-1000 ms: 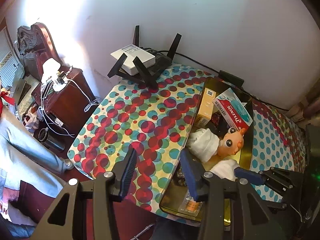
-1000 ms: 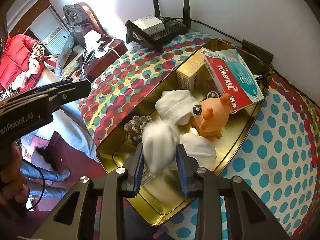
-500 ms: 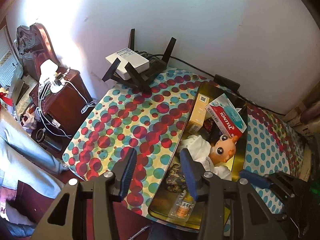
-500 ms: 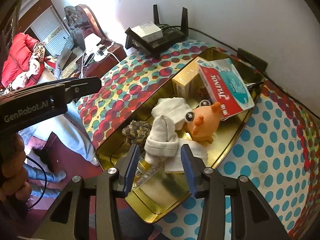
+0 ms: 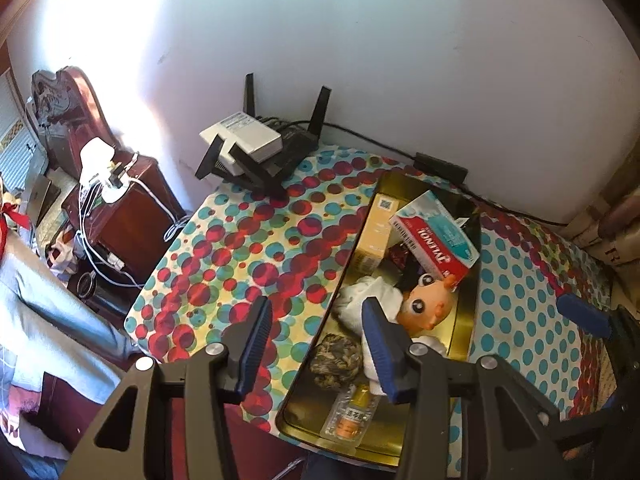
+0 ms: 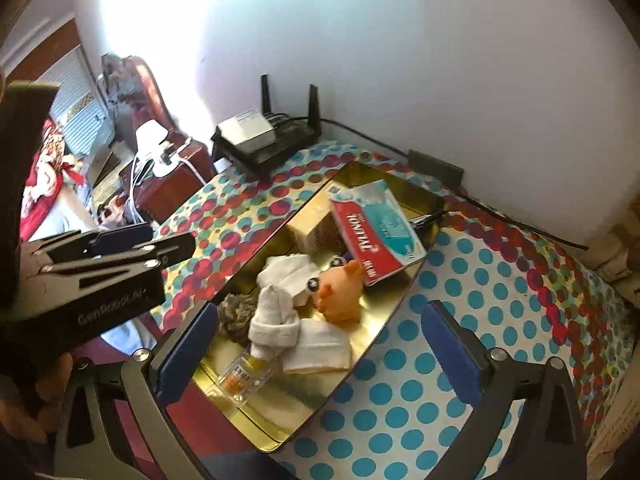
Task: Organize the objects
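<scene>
I see a shiny golden metal tray (image 6: 384, 316) on the surface, which wears a dotted cloth (image 5: 256, 248). In the tray lie soft white rolled socks (image 6: 276, 316), a flat folded white cloth (image 6: 320, 350), a rough knitted brownish ball (image 6: 236, 314), a smooth orange toy (image 6: 340, 294) with big eyes, a clear small bottle (image 6: 244, 376) near the tray's near corner, and a red Tylenol box (image 6: 376, 226) leaning on a yellow carton (image 6: 310, 226) toward its far end. What lies under the box I cannot make out. My left gripper (image 5: 316, 344) has the jaws open and empty over the tray's left edge; my right gripper (image 6: 320, 344) has the jaws wide open, holding nothing.
</scene>
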